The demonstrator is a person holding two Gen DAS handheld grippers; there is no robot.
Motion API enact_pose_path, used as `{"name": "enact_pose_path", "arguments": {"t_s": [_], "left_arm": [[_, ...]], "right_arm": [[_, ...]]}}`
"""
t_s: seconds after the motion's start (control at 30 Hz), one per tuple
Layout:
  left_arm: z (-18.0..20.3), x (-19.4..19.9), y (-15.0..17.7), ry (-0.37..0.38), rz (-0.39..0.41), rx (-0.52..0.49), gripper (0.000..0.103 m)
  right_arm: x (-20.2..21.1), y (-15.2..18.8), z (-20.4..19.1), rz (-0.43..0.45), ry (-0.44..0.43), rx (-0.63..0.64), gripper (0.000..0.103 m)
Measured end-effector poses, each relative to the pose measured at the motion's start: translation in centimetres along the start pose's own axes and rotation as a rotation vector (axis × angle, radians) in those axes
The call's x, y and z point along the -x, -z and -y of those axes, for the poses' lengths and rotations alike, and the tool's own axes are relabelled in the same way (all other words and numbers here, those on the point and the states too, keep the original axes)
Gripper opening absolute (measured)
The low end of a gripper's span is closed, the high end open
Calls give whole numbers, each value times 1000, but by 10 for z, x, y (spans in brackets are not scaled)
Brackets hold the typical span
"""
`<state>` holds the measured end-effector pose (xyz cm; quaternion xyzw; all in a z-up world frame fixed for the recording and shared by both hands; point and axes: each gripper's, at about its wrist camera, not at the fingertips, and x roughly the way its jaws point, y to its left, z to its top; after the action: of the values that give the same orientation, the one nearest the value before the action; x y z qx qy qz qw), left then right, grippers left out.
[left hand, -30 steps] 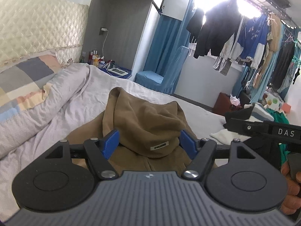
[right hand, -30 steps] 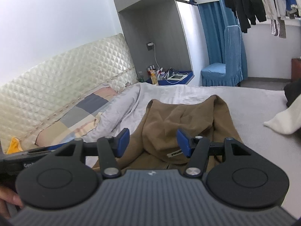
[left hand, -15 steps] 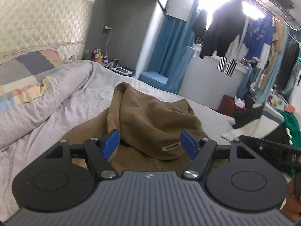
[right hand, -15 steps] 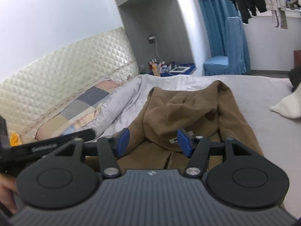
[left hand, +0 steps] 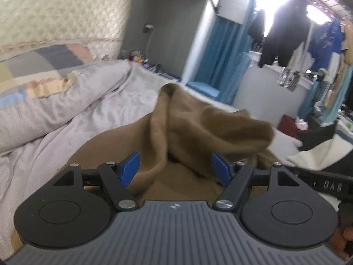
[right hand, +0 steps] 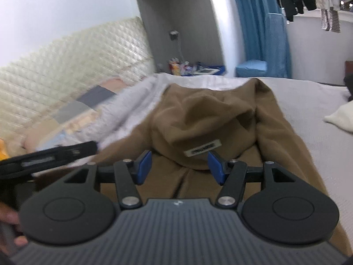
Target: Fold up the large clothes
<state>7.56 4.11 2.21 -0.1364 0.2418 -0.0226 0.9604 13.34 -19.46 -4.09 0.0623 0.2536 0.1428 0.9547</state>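
While the brown hoodie (right hand: 222, 119) lies spread on the bed (right hand: 315, 132) with its hood flopped over the body, you are at the reach-in step. Both jaws stand apart and empty: left hand-held gripper (left hand: 175, 169), right hand-held gripper (right hand: 179, 166). Next, I judge, each must pinch a fabric edge near the hood before folding.

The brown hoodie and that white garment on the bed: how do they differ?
The brown hoodie is spread out right in front of both grippers, hood rumpled, with a small white label. The white garment lies at the bed's right edge, mostly out of frame, well away from them. Both lie unfolded on the same grey bedsheet.
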Motion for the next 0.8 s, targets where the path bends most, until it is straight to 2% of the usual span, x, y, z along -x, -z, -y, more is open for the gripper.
{"name": "enact_pose_path", "arguments": {"t_s": [0.03,0.07,0.13,0.27,0.47,0.63,0.7,0.8], "left_arm": [[-2,-4,2,-7,-9,-1,76],[-3,-6,3,-14,-13,-10,76],[-3,-9,6,-35,-10,-36,76],[-6,-12,9,-36,1,-30,76],[-10,-16,12,-44,21,-14,76],[-18,-11,10,-10,49,29,76],[-20,-11,10,-3,54,42,76],[-23,-13,9,11,63,61,76]], "right_arm": [[-9,-2,0,-8,13,7,66],[-17,-4,0,-10,29,14,76],[-31,-8,2,-2,62,11,86],[-71,-11,3,-31,67,-25,86],[-123,-5,-14,-38,61,112,86],[-158,-15,-12,-22,124,165,88],[-169,-23,-3,-28,125,128,83],[-182,-28,0,-39,144,157,68]]}}
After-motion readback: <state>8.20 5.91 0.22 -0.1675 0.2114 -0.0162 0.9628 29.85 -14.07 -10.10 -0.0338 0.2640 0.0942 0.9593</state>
